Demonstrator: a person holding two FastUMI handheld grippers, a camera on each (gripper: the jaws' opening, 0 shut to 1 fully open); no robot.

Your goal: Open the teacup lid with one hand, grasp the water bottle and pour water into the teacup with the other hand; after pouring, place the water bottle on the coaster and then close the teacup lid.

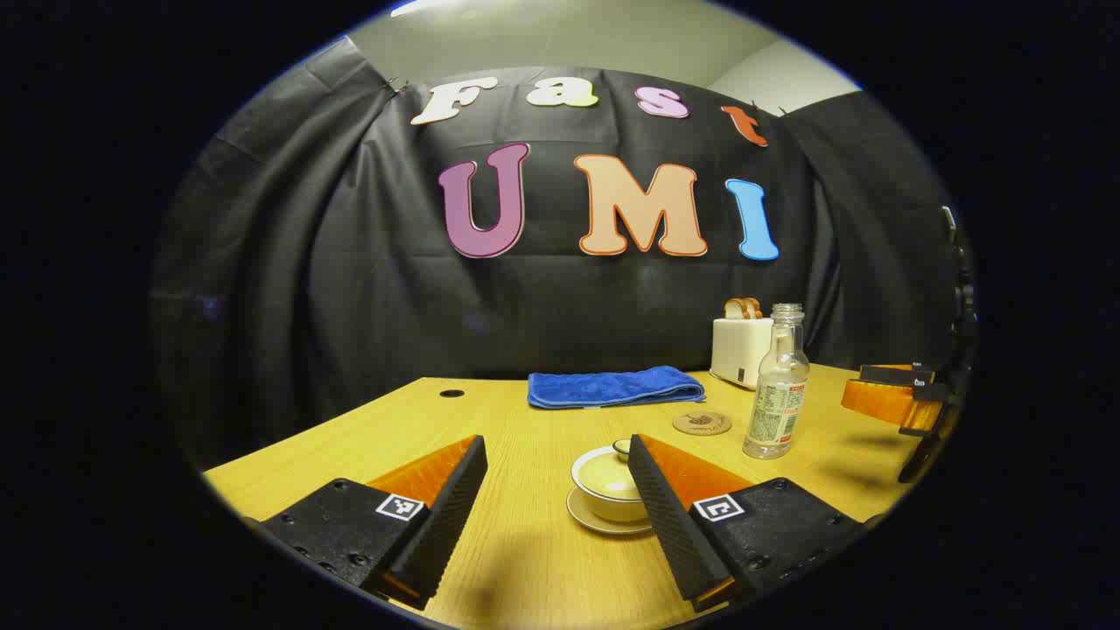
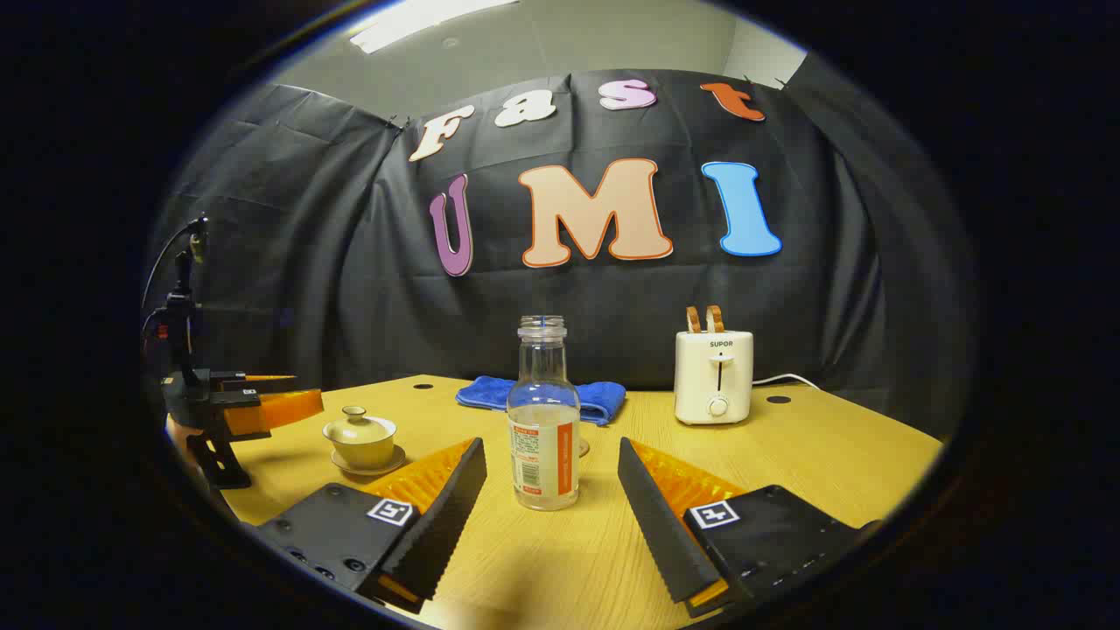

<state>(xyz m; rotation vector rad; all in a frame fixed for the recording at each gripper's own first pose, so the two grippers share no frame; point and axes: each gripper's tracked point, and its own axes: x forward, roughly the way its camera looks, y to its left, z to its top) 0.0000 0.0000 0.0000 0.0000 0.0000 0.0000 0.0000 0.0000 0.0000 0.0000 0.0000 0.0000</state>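
Observation:
A cream teacup (image 1: 604, 479) with its lid on stands on a saucer, just ahead of my left gripper (image 1: 556, 446) and partly behind its right finger. That gripper is open and holds nothing. The clear, uncapped water bottle (image 2: 544, 420), about a third full, stands upright in front of my right gripper (image 2: 549, 451), in line with the gap between its fingers. This gripper is open too, and neither finger touches the bottle. A round coaster (image 1: 702, 423) lies between the cup and the bottle (image 1: 777, 385). In the right gripper view, the teacup (image 2: 360, 437) stands at the left, next to the left gripper (image 2: 262, 407).
A folded blue towel (image 1: 612, 387) lies at the back of the wooden table (image 1: 525, 560). A white toaster (image 2: 715, 376) holding bread stands at the back right, its cord running off to the right. The right gripper (image 1: 892, 398) hovers right of the bottle.

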